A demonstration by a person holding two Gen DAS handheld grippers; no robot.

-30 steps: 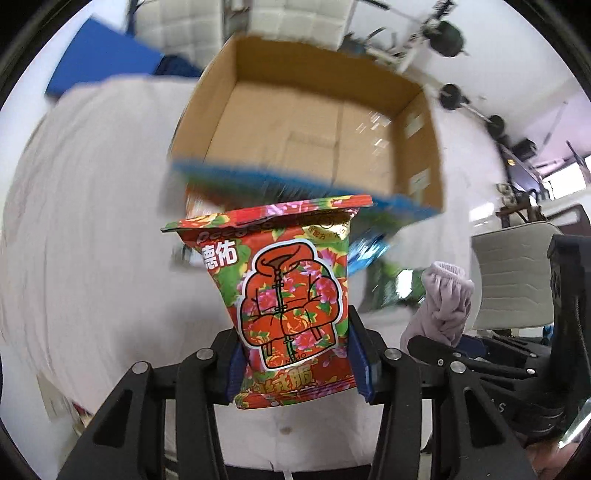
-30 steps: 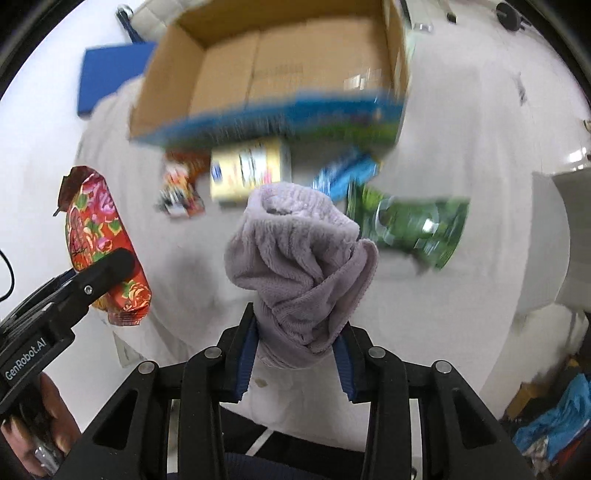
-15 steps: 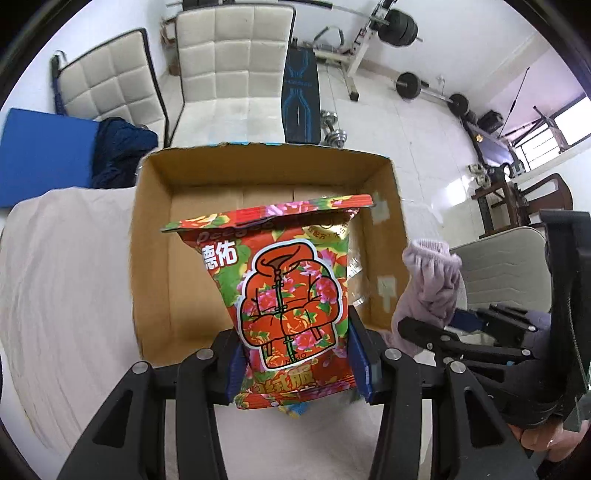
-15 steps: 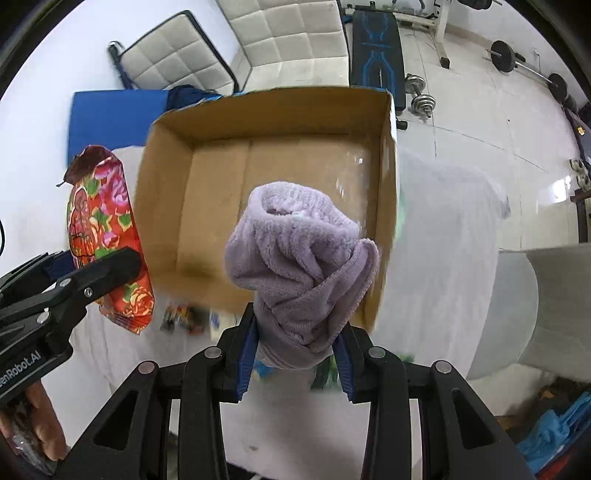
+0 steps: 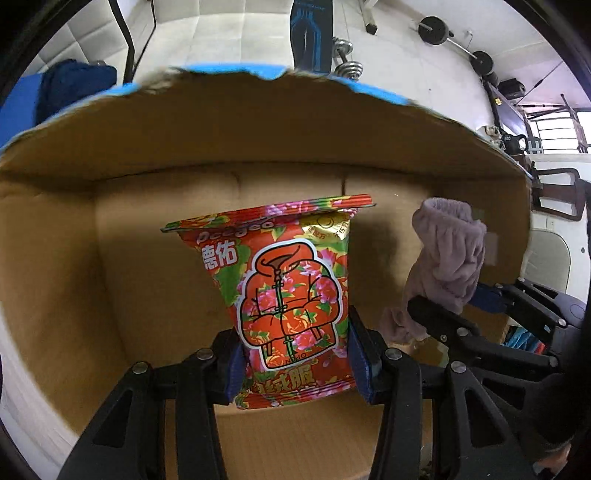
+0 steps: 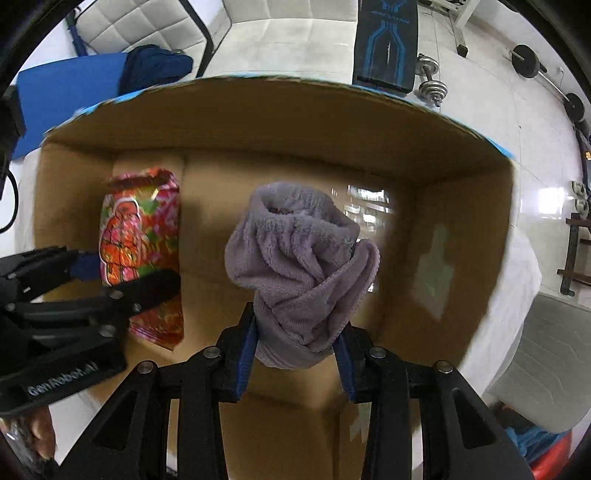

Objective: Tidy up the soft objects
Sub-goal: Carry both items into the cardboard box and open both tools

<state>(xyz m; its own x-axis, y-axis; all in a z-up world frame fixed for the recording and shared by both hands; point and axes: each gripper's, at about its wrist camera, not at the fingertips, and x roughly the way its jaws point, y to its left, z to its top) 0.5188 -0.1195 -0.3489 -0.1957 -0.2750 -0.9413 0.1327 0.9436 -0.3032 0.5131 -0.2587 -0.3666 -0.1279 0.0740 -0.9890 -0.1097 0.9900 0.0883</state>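
Observation:
My left gripper [image 5: 295,354] is shut on a red floral snack packet [image 5: 284,288] and holds it upright inside an open cardboard box [image 5: 258,147]. My right gripper [image 6: 295,354] is shut on a bunched lilac fleece sock [image 6: 299,266], also held inside the box [image 6: 461,229]. In the left wrist view the sock [image 5: 447,258] and right gripper [image 5: 476,310] are to the right. In the right wrist view the packet [image 6: 140,251] and left gripper [image 6: 110,273] are to the left. The box floor that shows is bare.
The box has a torn blue-edged rim [image 5: 380,96]. It sits on a white cloth-covered table [image 6: 524,273]. Beyond it are white quilted chairs [image 6: 147,22], a blue mat [image 6: 66,85], a dark garment [image 6: 155,66] and dumbbells [image 6: 432,85] on the floor.
Both grippers have moved forward and down, from above the table's loose items to over the box and then inside it. Each still holds its object.

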